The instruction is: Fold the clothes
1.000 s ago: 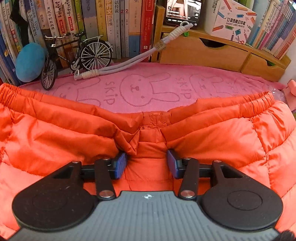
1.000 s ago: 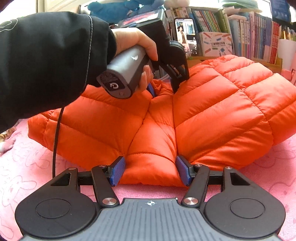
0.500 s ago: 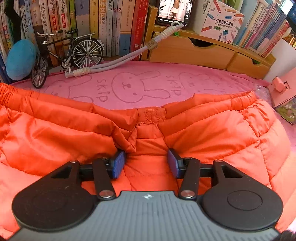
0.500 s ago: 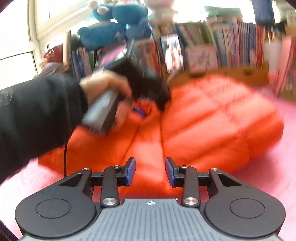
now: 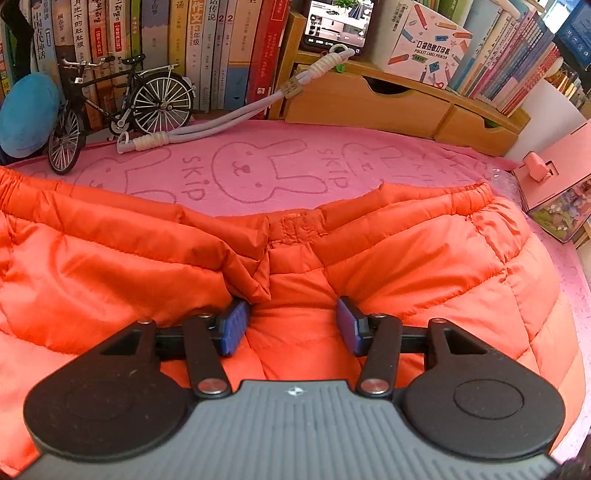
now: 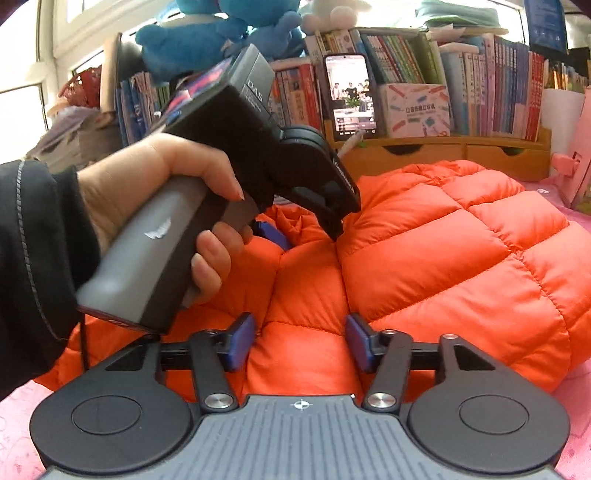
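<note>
Orange quilted trousers (image 5: 424, 280) lie flat on a pink towel, with the elastic waistband on the far side in the left wrist view. My left gripper (image 5: 291, 325) points down onto the centre seam just below the waistband. Its blue pads (image 5: 232, 326) stand apart on either side of the seam panel and do not pinch it. The right wrist view shows the trousers (image 6: 443, 258) from their other end, and a hand (image 6: 147, 184) in a black sleeve holding the left gripper (image 6: 301, 234). My right gripper (image 6: 301, 341) hovers over the middle panel; its jaws are opening, with fabric below them but not clamped.
The pink bunny towel (image 5: 258, 162) covers the table. Along the back stand a model bicycle (image 5: 122, 107), a white cord (image 5: 207, 125), a wooden drawer organiser (image 5: 369, 99) holding a phone (image 5: 336, 22), and rows of books. A pink box (image 5: 561, 192) sits at the right.
My right gripper has moved forward over the trousers toward the left hand; its jaws narrowed and then widened again. The left gripper stayed on the seam and tilted slightly.
</note>
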Available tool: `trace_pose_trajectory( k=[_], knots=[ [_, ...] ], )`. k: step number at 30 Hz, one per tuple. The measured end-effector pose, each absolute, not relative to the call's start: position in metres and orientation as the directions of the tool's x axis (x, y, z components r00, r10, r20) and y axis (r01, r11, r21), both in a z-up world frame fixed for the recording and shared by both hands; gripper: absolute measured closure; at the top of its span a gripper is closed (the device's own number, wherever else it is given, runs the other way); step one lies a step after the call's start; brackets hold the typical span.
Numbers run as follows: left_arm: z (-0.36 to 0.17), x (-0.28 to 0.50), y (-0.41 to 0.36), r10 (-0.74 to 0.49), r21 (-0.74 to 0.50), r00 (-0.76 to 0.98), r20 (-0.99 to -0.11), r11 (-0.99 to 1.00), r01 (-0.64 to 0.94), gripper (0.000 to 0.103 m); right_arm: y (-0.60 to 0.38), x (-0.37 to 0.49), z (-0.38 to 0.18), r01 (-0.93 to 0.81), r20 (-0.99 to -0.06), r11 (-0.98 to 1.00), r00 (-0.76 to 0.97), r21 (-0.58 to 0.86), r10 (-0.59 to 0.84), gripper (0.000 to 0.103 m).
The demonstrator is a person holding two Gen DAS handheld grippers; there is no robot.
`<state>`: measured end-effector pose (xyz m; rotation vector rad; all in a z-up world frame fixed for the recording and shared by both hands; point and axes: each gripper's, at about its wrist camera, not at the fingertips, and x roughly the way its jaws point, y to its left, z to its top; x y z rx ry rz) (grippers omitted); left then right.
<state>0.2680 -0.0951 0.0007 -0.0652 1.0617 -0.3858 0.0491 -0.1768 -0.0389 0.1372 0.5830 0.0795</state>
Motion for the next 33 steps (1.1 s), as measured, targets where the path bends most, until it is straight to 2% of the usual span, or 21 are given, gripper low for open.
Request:
trace_pose_trajectory(
  k=[10, 15, 19, 33],
  knots=[
    [0.000, 0.266, -0.095, -0.350, -0.223, 0.439, -0.828, 0.923, 0.315, 0.050, -0.182, 0.042, -0.042, 0.012, -0.542, 0.980, 0.835, 0.196, 0.098, 0.051],
    [0.000, 0.267, -0.094, -0.348, -0.221, 0.439, -0.829, 0.923, 0.316, 0.051, -0.170, 0.056, -0.046, 0.023, -0.581, 0.993, 0.813, 0.113, 0.047, 0.051],
    [0.001, 0.266, -0.096, -0.327, -0.201, 0.445, -0.834, 0.930, 0.307, 0.051, -0.170, 0.052, -0.054, -0.004, -0.613, 0.996, 0.788, 0.093, 0.061, 0.051],
    [-0.001, 0.266, -0.099, -0.297, -0.170, 0.492, -0.818, 0.943, 0.286, 0.050, -0.164, 0.008, -0.057, -0.030, -0.618, 0.998, 0.785, 0.050, 0.054, 0.051]
  ],
)
